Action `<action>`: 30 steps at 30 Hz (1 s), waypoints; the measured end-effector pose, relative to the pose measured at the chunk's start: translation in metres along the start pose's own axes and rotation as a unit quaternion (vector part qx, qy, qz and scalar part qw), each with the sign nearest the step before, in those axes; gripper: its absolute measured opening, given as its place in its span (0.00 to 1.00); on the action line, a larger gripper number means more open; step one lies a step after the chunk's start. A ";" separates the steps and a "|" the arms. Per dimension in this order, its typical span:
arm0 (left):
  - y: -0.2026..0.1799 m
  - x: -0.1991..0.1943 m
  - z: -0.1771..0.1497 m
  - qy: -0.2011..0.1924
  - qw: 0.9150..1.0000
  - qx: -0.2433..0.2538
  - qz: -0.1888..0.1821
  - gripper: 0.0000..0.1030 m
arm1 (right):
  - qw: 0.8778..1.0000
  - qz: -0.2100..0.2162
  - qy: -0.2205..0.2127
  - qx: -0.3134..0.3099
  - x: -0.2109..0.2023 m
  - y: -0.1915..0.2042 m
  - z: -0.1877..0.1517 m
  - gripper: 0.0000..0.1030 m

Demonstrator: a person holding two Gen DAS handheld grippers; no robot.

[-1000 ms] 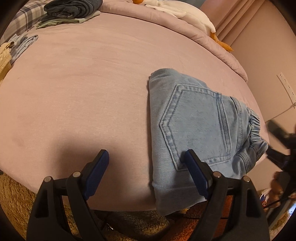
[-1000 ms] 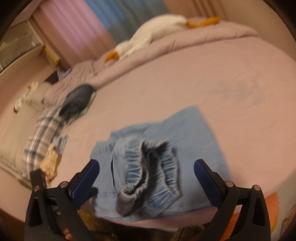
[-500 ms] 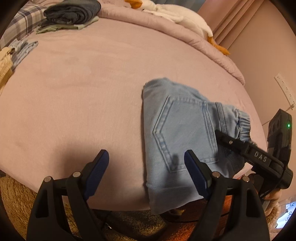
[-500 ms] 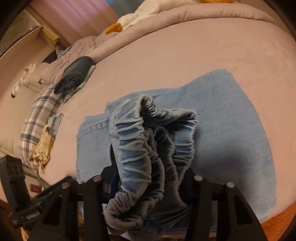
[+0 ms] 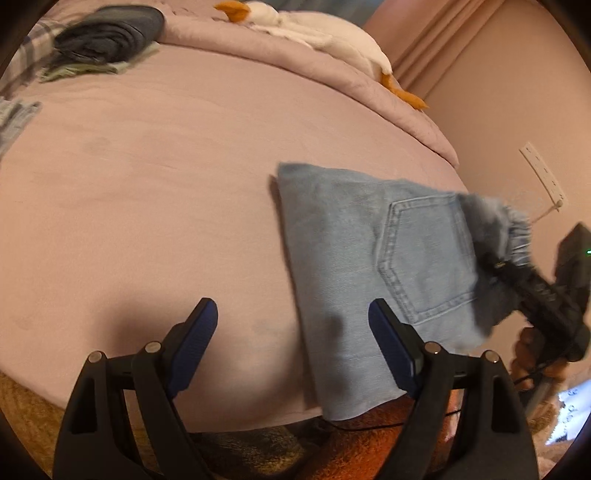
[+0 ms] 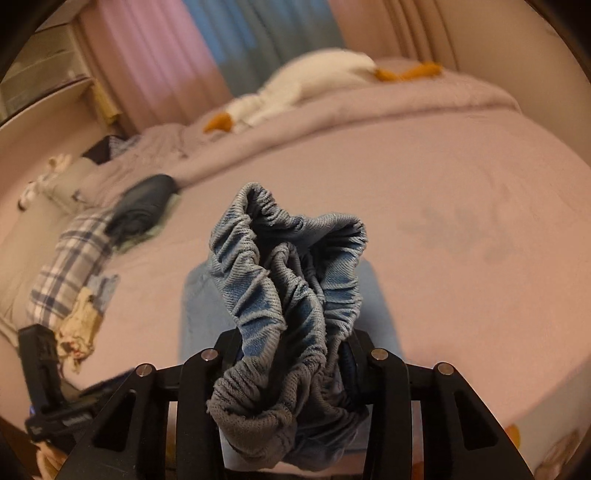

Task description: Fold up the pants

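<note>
Left wrist view
- Left gripper [image 5: 293,332]: jaws spread wide with nothing between them, held above the near edge of the bed [image 5: 147,184].
- Pants [image 5: 369,266]: folded light-blue denim lying on the bed's right side near the front edge, back pocket facing up; the near end hangs slightly over the edge.
- Right gripper [image 5: 495,264]: comes in from the right, blurred, holding the gathered waistband, which is raised off the sheet.
- Far side: a dark folded garment [image 5: 107,35] at upper left, a white plush goose [image 5: 325,40] along the rolled duvet.

Right wrist view
- Right gripper [image 6: 291,358]: its jaws have just been closing and now pinch the bunched elastic waistband [image 6: 288,258] between them.
- Pants [image 6: 199,306]: the rest of the denim trails down behind the waistband onto the bed [image 6: 461,206].
- Left gripper [image 6: 55,406]: dark body at lower left, jaws not visible.
- Background: plaid cloth [image 6: 66,273], dark folded garment [image 6: 142,206], plush goose [image 6: 314,77].
</note>
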State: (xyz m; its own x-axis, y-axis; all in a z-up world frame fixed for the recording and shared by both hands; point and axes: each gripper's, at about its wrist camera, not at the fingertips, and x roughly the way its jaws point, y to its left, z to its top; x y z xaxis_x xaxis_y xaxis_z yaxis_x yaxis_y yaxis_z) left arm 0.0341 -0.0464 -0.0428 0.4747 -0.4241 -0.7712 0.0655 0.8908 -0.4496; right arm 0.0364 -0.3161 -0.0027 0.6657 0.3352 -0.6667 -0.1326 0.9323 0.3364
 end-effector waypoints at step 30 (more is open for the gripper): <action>-0.031 0.083 0.020 0.098 0.992 0.018 -0.078 0.80 | 0.990 0.035 0.068 0.117 0.045 -0.082 -0.030 0.85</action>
State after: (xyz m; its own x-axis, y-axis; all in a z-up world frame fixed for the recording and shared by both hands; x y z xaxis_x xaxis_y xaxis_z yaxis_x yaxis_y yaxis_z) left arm 0.0893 -0.1058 -0.0840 0.2759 -0.5779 -0.7680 0.1584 0.8155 -0.5567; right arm 0.0554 -0.3738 -0.0801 0.5529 0.4286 -0.7145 0.0088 0.8545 0.5194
